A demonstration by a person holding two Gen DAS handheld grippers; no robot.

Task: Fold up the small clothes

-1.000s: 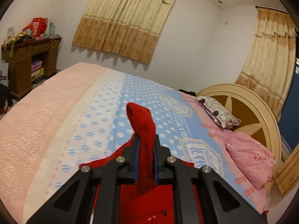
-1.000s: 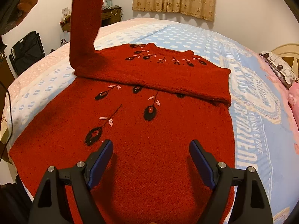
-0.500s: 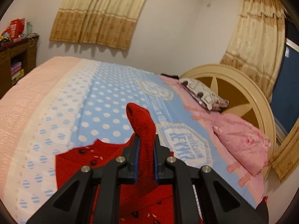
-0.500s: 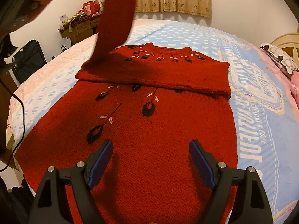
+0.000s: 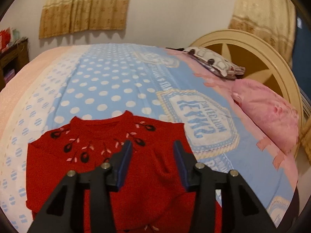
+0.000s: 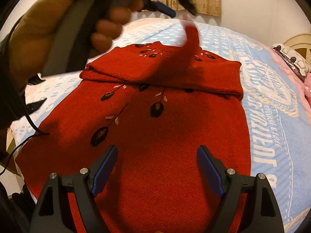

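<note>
Letting the sleeve [image 6: 191,38] drop across the chest of the red sweater [image 6: 155,136] is your step now: your left gripper [image 5: 152,155] is opening its jaws with nothing between them, so wait for the blurred sleeve at twelve o'clock to settle flat before you smooth it. Your right gripper [image 6: 156,165] hangs wide apart and empty over the sweater's lower body. The sweater lies on the bed [image 5: 108,85] with its hem toward the six o'clock edge; the clear dotted sheet lies toward twelve, the pink pillow [image 5: 266,112] at three.
</note>
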